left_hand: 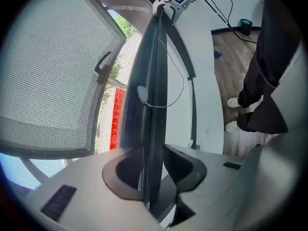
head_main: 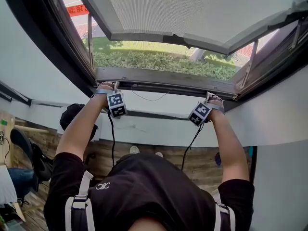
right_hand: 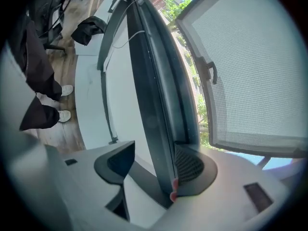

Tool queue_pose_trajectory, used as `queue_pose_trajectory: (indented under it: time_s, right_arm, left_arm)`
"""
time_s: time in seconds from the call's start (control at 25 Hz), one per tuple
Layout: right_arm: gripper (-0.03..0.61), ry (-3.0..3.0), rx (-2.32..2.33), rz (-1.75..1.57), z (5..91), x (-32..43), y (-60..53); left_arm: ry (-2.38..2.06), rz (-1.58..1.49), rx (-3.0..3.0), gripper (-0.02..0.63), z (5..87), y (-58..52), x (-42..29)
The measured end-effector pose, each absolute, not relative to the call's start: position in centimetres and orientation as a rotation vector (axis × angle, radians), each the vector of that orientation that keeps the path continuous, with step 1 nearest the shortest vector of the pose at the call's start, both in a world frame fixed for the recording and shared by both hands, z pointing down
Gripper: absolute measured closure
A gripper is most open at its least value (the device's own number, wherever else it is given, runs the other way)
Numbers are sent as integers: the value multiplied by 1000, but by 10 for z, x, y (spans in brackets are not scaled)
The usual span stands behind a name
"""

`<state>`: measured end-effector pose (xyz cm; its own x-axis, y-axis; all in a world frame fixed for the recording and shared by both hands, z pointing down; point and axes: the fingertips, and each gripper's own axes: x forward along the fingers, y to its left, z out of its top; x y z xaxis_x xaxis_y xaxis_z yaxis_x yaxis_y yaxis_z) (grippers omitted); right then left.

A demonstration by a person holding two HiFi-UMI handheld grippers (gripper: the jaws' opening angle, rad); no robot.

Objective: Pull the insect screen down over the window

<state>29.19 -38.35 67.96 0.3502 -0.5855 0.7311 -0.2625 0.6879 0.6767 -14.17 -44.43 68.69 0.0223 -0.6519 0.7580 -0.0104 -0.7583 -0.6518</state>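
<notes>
The insect screen's dark pull bar (head_main: 163, 77) lies along the bottom of the window frame, just above the white wall. My left gripper (head_main: 107, 84) straddles its left end. In the left gripper view the bar (left_hand: 151, 105) runs up between the jaws of that gripper (left_hand: 153, 170), whose pads sit close beside it without clamping. My right gripper (head_main: 213, 98) straddles the right end. In the right gripper view the bar (right_hand: 151, 95) stands between the spread jaws of the right gripper (right_hand: 154, 165), nearer the outer pad (right_hand: 192, 165).
The window sash (head_main: 192, 8), with a mesh-like pane and a handle (left_hand: 102, 64), is swung open outward over a hedge (head_main: 159, 61). A thin cord (left_hand: 178, 88) loops off the bar. Below are the white wall (head_main: 159, 129), wooden floor (head_main: 202, 162), an office chair (head_main: 29, 158) and a black bag (right_hand: 89, 30).
</notes>
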Motion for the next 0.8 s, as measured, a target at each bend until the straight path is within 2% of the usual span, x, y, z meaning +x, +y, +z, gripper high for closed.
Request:
queue_pose_trajectory:
  time_s: [0.12, 0.28, 0.8]
  right_arm:
    - [302, -1205, 830, -281, 682, 295, -390]
    - [307, -1200, 856, -291, 682, 296, -396]
    - [301, -1229, 943, -256, 675, 293, -395]
  left_arm:
    - [671, -1771, -1823, 472, 686, -449, -142]
    - [729, -1719, -1851, 518, 682, -455, -143]
    - [789, -1685, -1858, 522, 674, -451, -142]
